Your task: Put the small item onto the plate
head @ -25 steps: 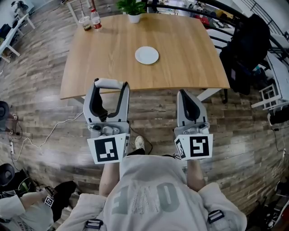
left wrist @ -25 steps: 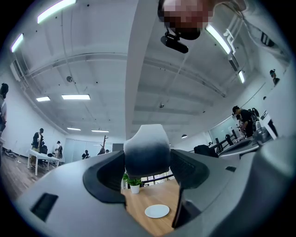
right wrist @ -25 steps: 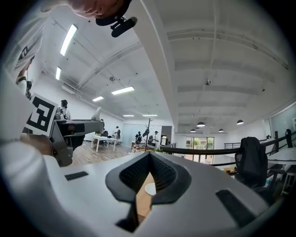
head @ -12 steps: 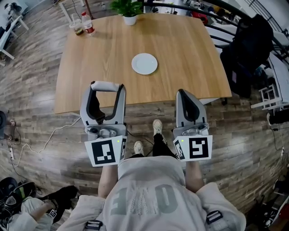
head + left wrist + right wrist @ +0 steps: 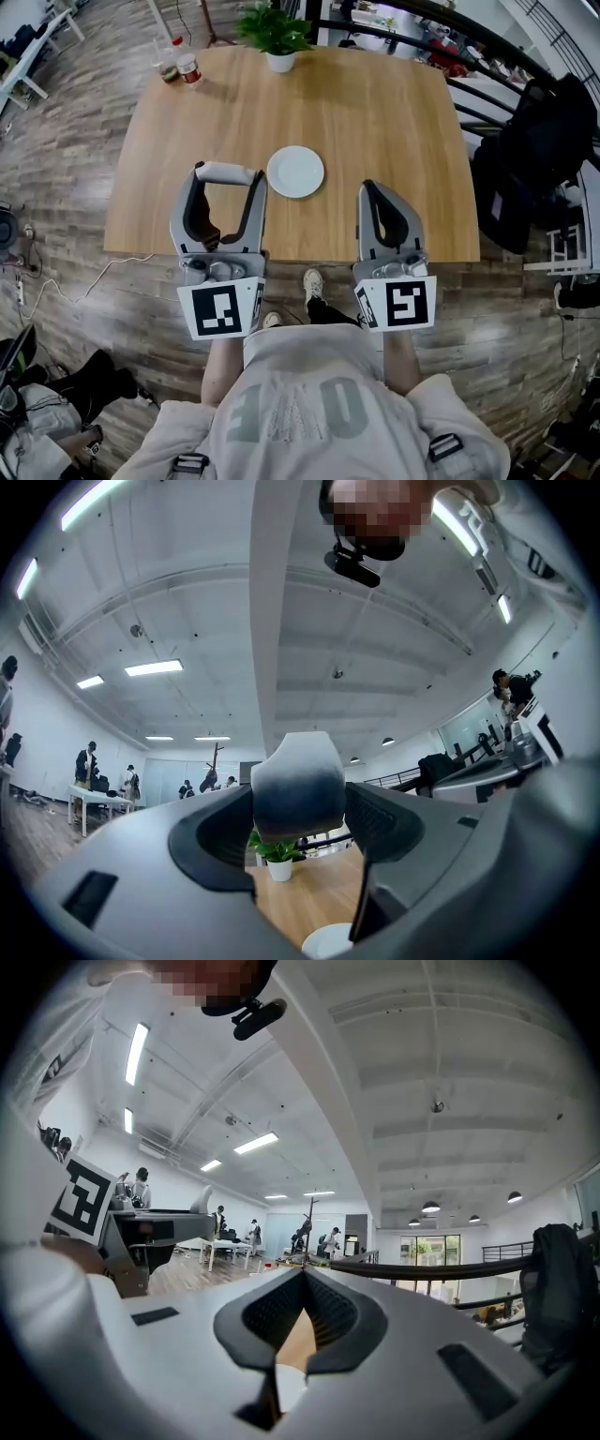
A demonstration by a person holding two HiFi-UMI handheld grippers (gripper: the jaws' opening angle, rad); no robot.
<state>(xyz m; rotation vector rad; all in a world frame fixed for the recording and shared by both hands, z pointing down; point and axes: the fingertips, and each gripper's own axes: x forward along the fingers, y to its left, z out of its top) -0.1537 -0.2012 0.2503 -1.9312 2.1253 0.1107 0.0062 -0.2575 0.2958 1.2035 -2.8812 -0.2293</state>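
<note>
head view: a person stood at the near edge of a wooden table point(image 5: 375, 103), holding a gripper in each hand. the left gripper point(image 5: 229, 184) had its jaws spread wide and clamped a small pale item point(image 5: 228, 172) crosswise between its tips, over the table's near part. a round white plate point(image 5: 295, 172) lay on the table just right of that item, apart from it. the right gripper point(image 5: 368, 191) reached over the near table edge with its jaws pressed together and nothing in them. a potted plant point(image 5: 272, 28), a bottle point(image 5: 188, 67) and a cup point(image 5: 169, 71) stood at the far edge.

left gripper view: the item point(image 5: 298, 785), white on top and grey below, sat gripped between the two dark pads. under it showed the plant point(image 5: 278, 855) and the plate's rim point(image 5: 328, 941).

right gripper view: the right gripper point(image 5: 302, 1283) had its jaw tips meeting, empty, with a strip of table point(image 5: 298, 1340) visible below them.
</note>
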